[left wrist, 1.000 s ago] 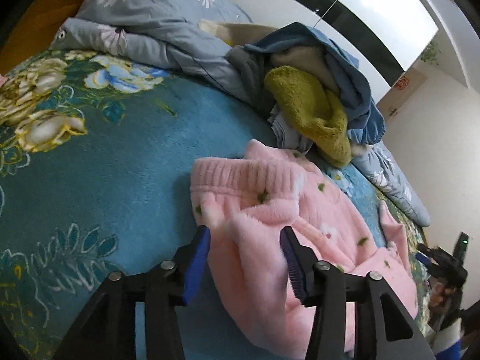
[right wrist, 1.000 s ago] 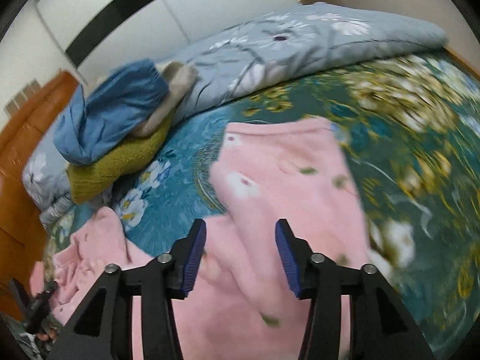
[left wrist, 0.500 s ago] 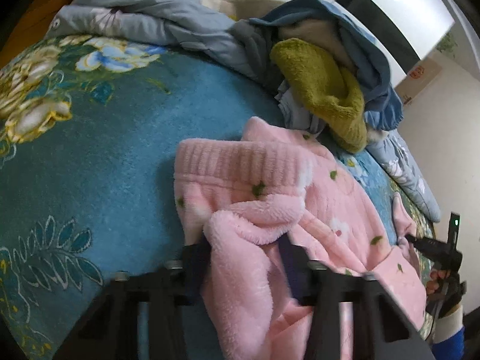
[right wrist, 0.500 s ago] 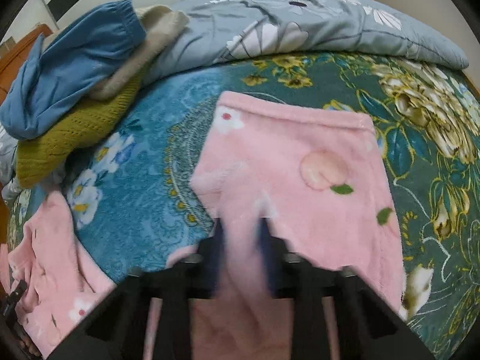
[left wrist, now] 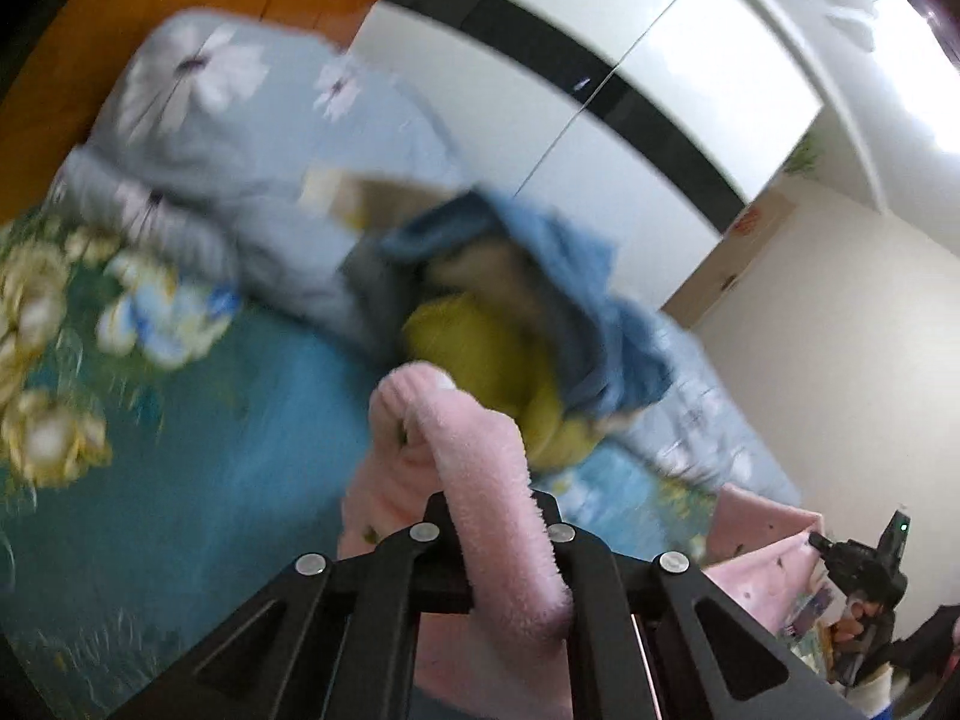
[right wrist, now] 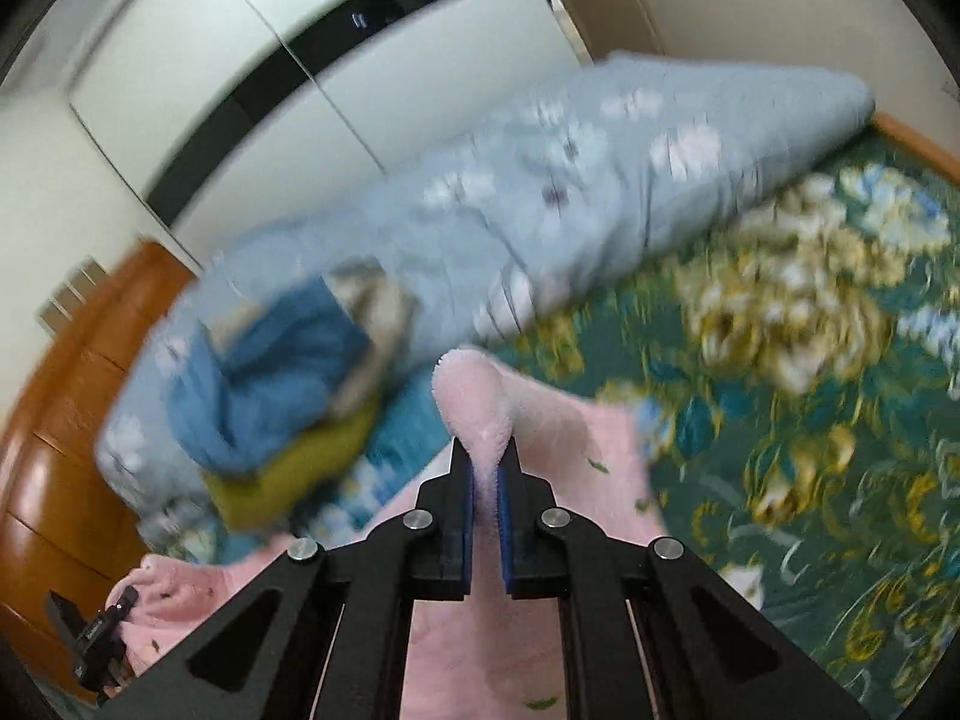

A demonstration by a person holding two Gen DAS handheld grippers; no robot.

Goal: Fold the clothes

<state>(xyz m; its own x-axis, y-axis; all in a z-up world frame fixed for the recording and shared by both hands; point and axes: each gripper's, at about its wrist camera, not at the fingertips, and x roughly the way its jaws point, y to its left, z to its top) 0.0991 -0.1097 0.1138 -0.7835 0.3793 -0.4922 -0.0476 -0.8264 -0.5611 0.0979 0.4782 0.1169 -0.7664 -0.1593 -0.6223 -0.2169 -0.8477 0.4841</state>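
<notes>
The left gripper (left wrist: pixel 498 516) is seen pressed together on a thick fold of the pink fleece garment (left wrist: pixel 480 480), which bulges up between the two black fingers and drapes back over them toward the camera. The pinched part is held clear of the teal floral blanket (left wrist: pixel 180 450) that covers the bed. A further stretch of the same pink fleece is seen at the lower right of the left wrist view, where the other gripper is visible in a person's hand (left wrist: pixel 858 624).

In the right wrist view, the right gripper (right wrist: pixel 486 480) is likewise shown clamped on the garment: a narrow ridge of pink fleece is squeezed between the blue pads (right wrist: pixel 465 498) and rises above the fingertips as a rounded tuft. The rest of the garment spreads below and to both sides of the fingers, reaching down to the blanket and across to the lower left, where the left gripper is glimpsed.

Behind the garment, a pile of clothes (left wrist: pixel 540 312) is shown on the bed, made up of a blue piece on top, a beige piece beneath it and a mustard-yellow knit (right wrist: pixel 288 474) at the bottom. The pile rests against a rolled grey-blue floral quilt (right wrist: pixel 600 180) that runs along the far side of the bed. A white wardrobe with a black band (left wrist: pixel 600 78) and an orange wooden headboard (right wrist: pixel 66 420) are seen beyond. Both views are blurred.
</notes>
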